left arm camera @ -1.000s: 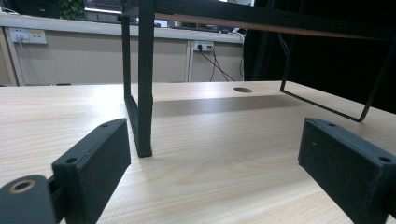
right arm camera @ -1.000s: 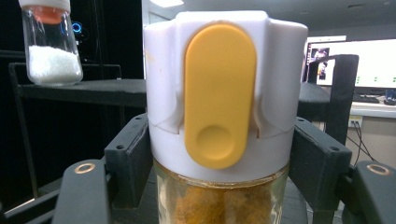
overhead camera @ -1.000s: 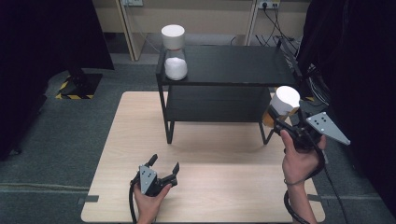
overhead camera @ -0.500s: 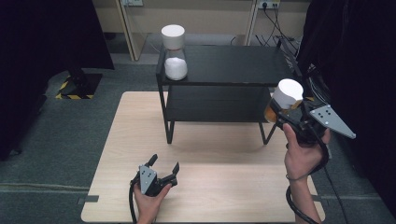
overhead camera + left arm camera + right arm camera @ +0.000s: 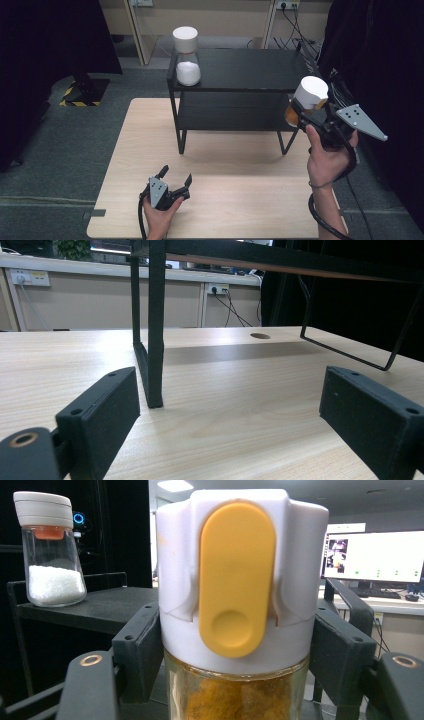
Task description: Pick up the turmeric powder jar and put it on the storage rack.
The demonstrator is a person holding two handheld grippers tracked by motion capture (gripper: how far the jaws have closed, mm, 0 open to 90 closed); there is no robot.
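Observation:
A glass jar of orange powder (image 5: 309, 99) (image 5: 235, 630) with a white cap and a yellow flip tab is held in the air by my right gripper (image 5: 311, 112), shut on it, just off the right end of the black rack (image 5: 245, 70). The jaws clamp the jar just under its cap. A second jar, holding white grains (image 5: 187, 62) (image 5: 50, 565), stands upright on the rack's top shelf at its left end. My left gripper (image 5: 176, 178) rests low on the wooden table (image 5: 240, 200), open with nothing between its jaws, facing the rack's front left leg (image 5: 152, 340).
The black two-shelf rack stands at the table's far side; its lower shelf (image 5: 235, 112) is bare. Its wire foot (image 5: 350, 352) shows to the right in the left gripper view. A round hole (image 5: 260, 335) is cut in the tabletop. A monitor (image 5: 372, 560) glows behind.
My right hand has lifted the orange-powder jar upward, from about the lower shelf's level to near the top shelf's height. The left gripper has stayed where it was.

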